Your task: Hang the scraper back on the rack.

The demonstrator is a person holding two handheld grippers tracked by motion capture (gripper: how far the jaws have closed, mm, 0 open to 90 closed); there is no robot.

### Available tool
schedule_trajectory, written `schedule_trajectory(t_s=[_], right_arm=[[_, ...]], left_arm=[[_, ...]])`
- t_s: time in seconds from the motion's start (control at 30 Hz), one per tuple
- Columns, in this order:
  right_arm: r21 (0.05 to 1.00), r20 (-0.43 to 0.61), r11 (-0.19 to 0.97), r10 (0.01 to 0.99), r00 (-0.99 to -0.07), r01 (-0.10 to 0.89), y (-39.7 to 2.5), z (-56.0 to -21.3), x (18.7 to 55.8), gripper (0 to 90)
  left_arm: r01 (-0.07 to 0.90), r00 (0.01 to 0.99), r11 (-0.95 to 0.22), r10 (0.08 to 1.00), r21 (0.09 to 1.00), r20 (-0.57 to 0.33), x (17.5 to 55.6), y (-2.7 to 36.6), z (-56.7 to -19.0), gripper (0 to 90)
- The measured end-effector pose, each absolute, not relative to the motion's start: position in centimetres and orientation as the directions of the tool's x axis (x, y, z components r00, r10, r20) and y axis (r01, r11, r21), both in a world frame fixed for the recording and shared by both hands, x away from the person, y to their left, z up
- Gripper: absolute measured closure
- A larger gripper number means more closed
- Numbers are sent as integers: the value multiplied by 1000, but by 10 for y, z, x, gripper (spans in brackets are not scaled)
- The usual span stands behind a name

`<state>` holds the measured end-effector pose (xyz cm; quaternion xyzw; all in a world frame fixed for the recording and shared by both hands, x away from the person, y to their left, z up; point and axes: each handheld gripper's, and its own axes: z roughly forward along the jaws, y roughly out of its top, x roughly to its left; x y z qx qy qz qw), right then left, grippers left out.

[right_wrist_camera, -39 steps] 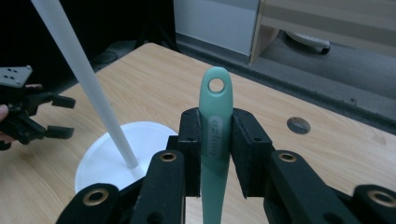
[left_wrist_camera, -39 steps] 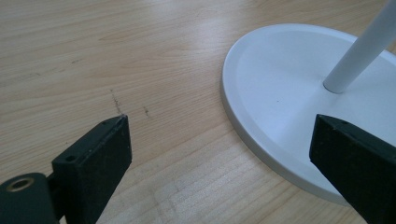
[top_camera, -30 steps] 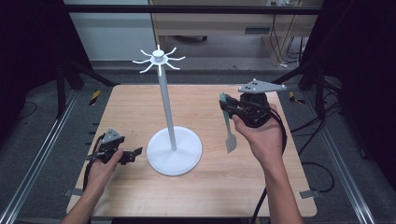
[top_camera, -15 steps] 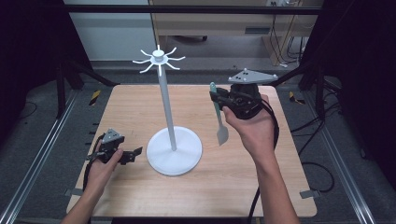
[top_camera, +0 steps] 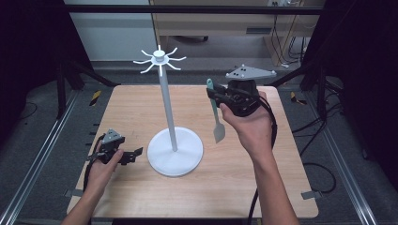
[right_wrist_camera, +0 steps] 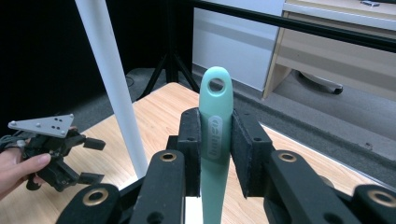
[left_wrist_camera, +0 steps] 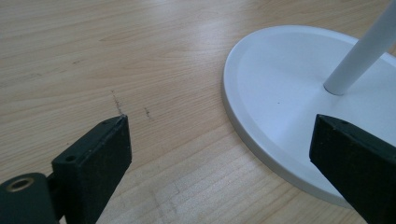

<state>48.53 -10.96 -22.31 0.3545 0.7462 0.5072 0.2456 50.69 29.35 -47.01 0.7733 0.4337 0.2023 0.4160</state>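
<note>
The right gripper is held raised above the right half of the wooden table, to the right of the white stand's pole. Its jaws are closed on the handle of a teal spatula, just below the hanging hole at the handle's end. The spatula is carried upright: hole end up, flat pale blade down, the blade hanging in the air above the tabletop, clear of the stand. In the right gripper view the handle is seen clamped between the two black pads, with the pole to the left and beyond it.

The stand's round base rests near the table's centre; a ring of curved hooks is carried at the pole's top.

The left gripper is held low at the table's left side, just beside the base. Its jaws are spread wide with nothing between them; in the left gripper view the right jaw overlaps the base's rim.
</note>
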Motion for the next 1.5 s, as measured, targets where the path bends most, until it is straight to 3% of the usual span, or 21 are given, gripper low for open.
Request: schedule_trajectory(t_s=[1.5], right_arm=[[965,-51,219,700,-712,146,-74,-177,461,744]], left_arm=[[501,546,-282,837,818,-46,507,292,-470,54]])
